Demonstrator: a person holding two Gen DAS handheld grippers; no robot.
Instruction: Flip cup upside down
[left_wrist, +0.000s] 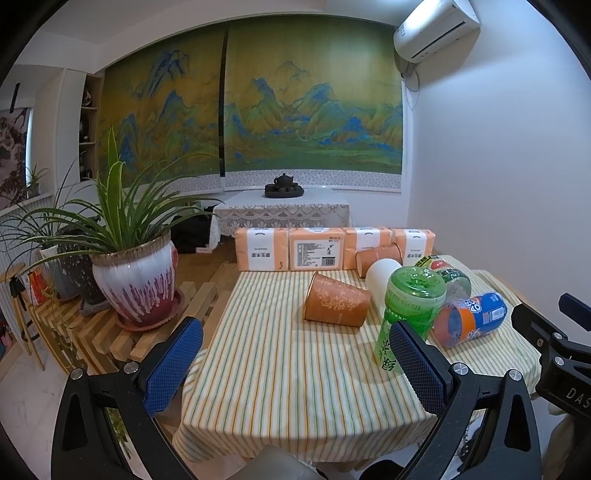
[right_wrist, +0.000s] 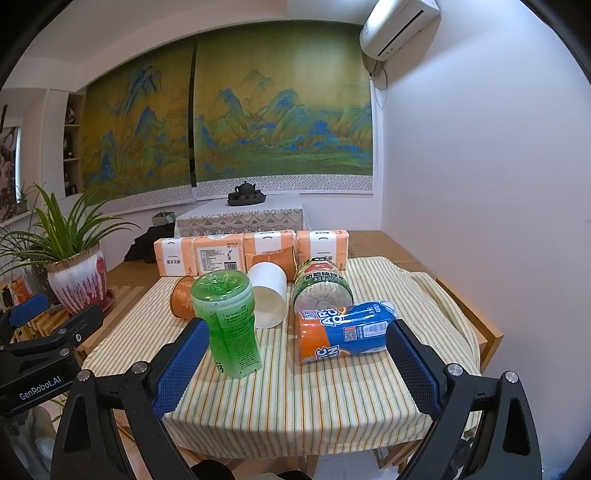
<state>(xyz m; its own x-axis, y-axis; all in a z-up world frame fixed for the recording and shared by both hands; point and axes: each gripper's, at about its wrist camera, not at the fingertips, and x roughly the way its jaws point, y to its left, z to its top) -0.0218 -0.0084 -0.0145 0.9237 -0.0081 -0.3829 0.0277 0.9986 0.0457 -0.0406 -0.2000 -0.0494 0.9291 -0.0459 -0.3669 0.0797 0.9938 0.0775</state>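
Observation:
An orange paper cup lies on its side on the striped tablecloth, mouth to the left; in the right wrist view it is partly hidden behind a green bottle. A white cup lies on its side behind it, and a second orange cup lies by the packs. My left gripper is open and empty, above the table's near edge. My right gripper is open and empty, in front of the bottles.
The upside-down green bottle stands mid-table. An orange-blue bottle and a green-labelled bottle lie on their sides. Orange tissue packs line the far edge. A potted plant stands to the left.

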